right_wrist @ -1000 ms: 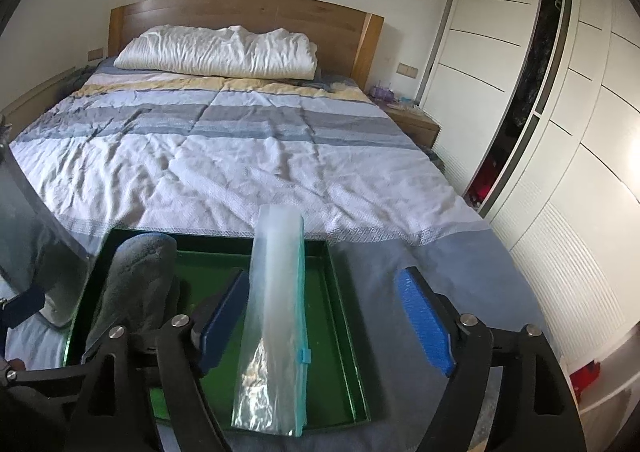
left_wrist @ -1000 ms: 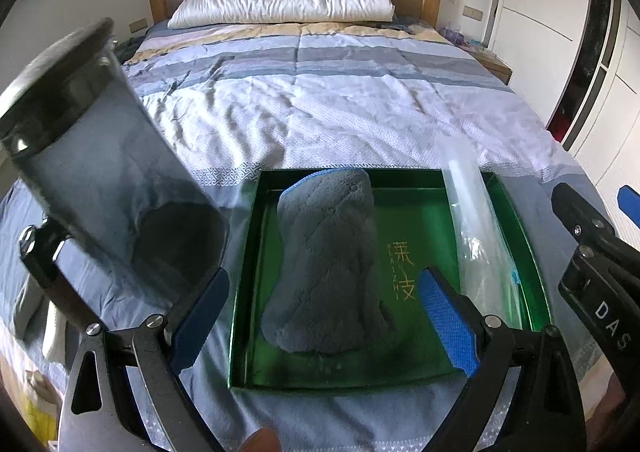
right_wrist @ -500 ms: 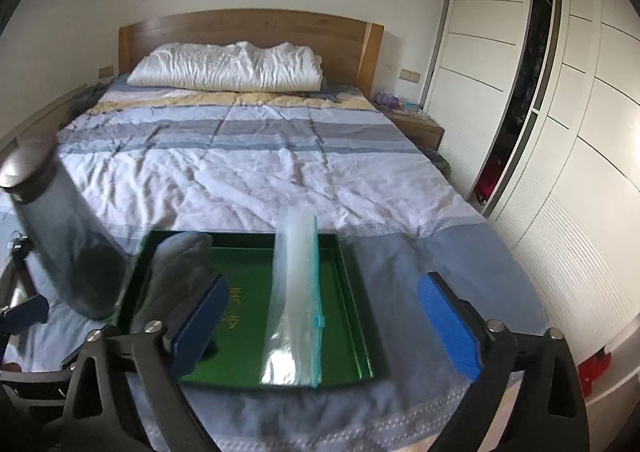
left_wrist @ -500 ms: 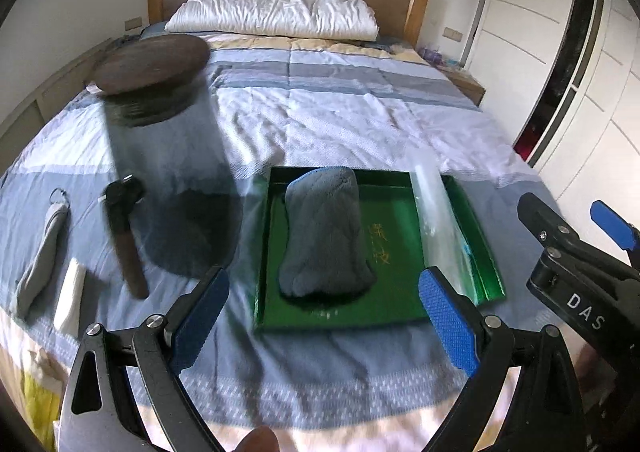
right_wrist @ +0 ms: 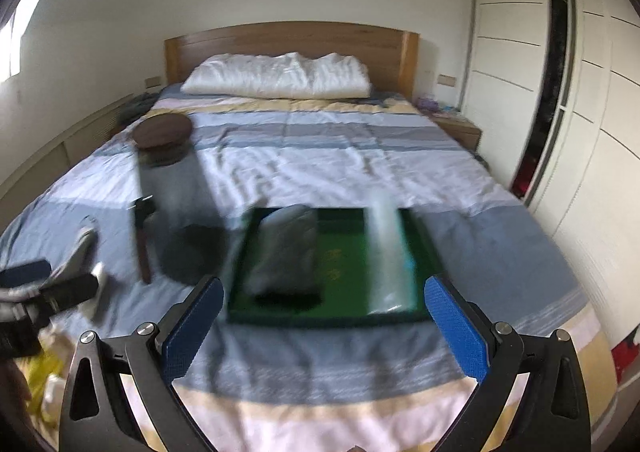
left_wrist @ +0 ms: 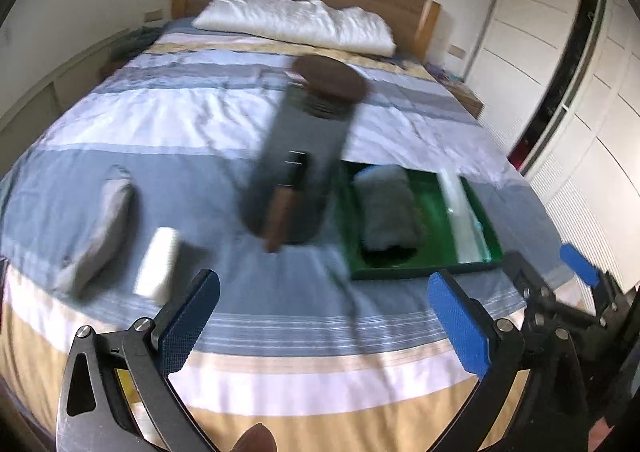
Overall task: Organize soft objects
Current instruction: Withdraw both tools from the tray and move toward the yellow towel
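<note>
The left claw (left_wrist: 324, 316) hangs above the foot of the bed (left_wrist: 280, 336), its blue pads spreading wider with nothing between them. The right claw (right_wrist: 324, 324) stands wide and empty too, over the same striped cover. Just beyond them a green tray (right_wrist: 420, 236) lies on the bed, holding a rolled grey towel (right_wrist: 286, 252) on its left and a clear zip bag (right_wrist: 386, 252) along its right side. Left of the tray stands a tall smoky jar (left_wrist: 304, 155) with a dark lid, a brown-handled tool (left_wrist: 282, 211) in front of it. Further left lie a grey pouch (left_wrist: 100, 228) and a small white roll (left_wrist: 158, 264), both blurred.
</note>
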`<state>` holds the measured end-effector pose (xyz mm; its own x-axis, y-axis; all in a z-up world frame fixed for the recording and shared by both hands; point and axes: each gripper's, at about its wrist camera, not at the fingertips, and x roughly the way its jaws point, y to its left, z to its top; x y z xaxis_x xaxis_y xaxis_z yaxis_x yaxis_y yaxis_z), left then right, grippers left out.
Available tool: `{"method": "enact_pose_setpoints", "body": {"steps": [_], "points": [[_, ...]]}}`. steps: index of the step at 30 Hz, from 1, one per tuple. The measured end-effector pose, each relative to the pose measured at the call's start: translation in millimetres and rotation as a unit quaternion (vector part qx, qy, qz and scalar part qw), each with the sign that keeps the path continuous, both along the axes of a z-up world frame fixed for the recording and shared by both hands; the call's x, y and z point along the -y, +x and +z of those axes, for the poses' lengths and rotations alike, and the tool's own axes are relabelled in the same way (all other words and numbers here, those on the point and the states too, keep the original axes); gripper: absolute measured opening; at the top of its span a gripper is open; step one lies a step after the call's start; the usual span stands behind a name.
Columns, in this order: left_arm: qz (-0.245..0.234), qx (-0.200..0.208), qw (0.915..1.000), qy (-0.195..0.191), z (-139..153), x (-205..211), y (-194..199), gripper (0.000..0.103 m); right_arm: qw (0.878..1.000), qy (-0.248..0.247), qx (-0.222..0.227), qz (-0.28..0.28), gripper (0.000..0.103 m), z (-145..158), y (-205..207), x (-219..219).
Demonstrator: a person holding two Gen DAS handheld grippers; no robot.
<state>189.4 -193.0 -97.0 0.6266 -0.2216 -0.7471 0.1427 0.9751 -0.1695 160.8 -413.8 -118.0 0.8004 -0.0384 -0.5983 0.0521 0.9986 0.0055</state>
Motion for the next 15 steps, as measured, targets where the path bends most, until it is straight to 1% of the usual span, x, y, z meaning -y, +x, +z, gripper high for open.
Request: {"method": "enact_pose_setpoints", "body": {"steps": [3,6,8,10,13,15], "points": [[0.019,0.008,0.9998,0.003,10,-45,-11,0.102,1.0,0.008,-0.001,0.023,0.103,5,-12,-26],[0.035,0.016,0.9989,0.025,18,-92,-24,0.102,0.999,0.016,0.001,0.045,0.103,14,-19,-48],[0.043,0.02,0.9983,0.034,21,-116,-30,0.102,0.998,0.02,0.004,0.063,0.103,20,-27,-68],[0.054,0.021,0.9971,0.049,22,-144,-36,0.102,0.996,0.023,0.005,0.083,0.103,26,-32,-86],[0.075,0.024,0.9934,0.083,20,-188,-44,0.102,0.994,0.026,0.005,0.105,0.103,32,-36,-109],[0.086,0.019,0.9925,0.085,18,-213,-48,0.102,0.993,0.029,0.003,0.115,0.103,34,-37,-123]]}}
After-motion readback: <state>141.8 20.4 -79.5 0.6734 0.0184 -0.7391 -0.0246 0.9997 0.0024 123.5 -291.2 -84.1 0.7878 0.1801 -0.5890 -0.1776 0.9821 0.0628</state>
